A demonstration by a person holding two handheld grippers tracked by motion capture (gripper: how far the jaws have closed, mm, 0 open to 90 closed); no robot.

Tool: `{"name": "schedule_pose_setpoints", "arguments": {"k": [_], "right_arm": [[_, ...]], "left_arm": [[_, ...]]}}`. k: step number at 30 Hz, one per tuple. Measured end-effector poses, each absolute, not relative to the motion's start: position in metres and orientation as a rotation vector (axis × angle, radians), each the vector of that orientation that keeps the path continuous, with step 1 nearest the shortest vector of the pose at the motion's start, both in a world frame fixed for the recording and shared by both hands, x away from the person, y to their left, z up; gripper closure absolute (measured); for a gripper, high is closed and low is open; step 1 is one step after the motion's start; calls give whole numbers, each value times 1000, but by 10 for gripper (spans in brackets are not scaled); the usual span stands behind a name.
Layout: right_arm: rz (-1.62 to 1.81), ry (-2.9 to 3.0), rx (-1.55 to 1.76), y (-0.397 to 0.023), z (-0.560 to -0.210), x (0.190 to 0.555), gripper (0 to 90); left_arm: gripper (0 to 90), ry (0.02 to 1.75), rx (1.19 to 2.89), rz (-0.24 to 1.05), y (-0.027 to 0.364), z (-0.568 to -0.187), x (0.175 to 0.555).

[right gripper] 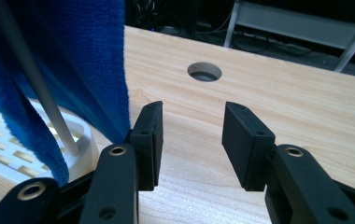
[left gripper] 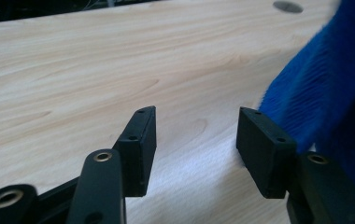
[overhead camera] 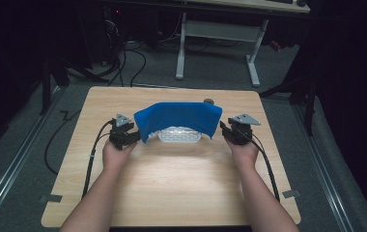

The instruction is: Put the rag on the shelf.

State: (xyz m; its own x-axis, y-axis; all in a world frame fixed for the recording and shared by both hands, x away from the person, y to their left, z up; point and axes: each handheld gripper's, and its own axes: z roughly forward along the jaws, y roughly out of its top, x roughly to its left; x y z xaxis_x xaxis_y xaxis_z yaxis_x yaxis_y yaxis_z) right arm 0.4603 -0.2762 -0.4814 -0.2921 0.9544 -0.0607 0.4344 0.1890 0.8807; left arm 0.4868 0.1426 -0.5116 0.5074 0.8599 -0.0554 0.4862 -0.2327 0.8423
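fuzzy blue cloth [overhead camera: 179, 117] arched over slotted white rack [overhead camera: 179, 137], pale wood table [overhead camera: 172, 179]

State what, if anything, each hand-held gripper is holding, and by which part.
Nothing is held. The left hand-held gripper and right hand-held gripper both have open jaws with bare table between them; the blue towel hangs beside them.
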Motion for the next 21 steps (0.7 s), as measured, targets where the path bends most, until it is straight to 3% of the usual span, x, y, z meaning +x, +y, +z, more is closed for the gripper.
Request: {"name": "schedule_pose_setpoints", "arguments": {"k": [21], "right_arm": [[1037, 1825, 1290, -287, -481, 436, 546]], "left_arm": [[466, 1134, 1875, 564, 159, -520, 458]]}}
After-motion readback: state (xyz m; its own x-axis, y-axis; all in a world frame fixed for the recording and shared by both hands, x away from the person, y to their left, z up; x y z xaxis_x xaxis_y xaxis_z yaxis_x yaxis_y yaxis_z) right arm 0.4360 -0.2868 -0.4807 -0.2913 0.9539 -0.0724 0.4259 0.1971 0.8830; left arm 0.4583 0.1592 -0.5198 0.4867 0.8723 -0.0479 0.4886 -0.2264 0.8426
